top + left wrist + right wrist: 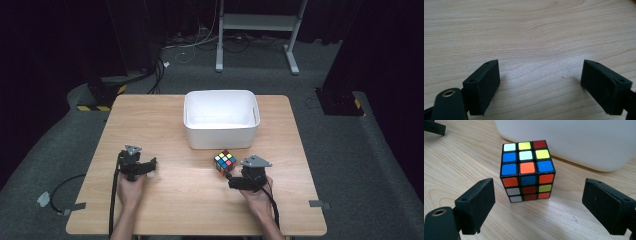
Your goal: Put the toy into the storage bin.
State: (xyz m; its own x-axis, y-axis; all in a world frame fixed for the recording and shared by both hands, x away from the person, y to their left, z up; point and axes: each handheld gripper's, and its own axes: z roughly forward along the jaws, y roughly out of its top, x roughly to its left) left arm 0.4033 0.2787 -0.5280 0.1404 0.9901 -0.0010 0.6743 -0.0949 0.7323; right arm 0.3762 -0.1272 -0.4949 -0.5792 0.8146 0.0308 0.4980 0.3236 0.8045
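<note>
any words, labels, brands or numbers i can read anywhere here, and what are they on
None: nothing readable in any view.
Puzzle cube: plain colour stickers, no logo or lettering.
White tub: blank walls, no label.
Table: bare wood grain, no marks.
Yellow and black striped strip on the floor: a warning pattern, no text on it.

Lab or recording studio, black curtains (60,40) around a lone wooden table (165,125), grey carpet (330,150) beneath it, loose cables (200,42) and a metal stand (260,22) behind it
</note>
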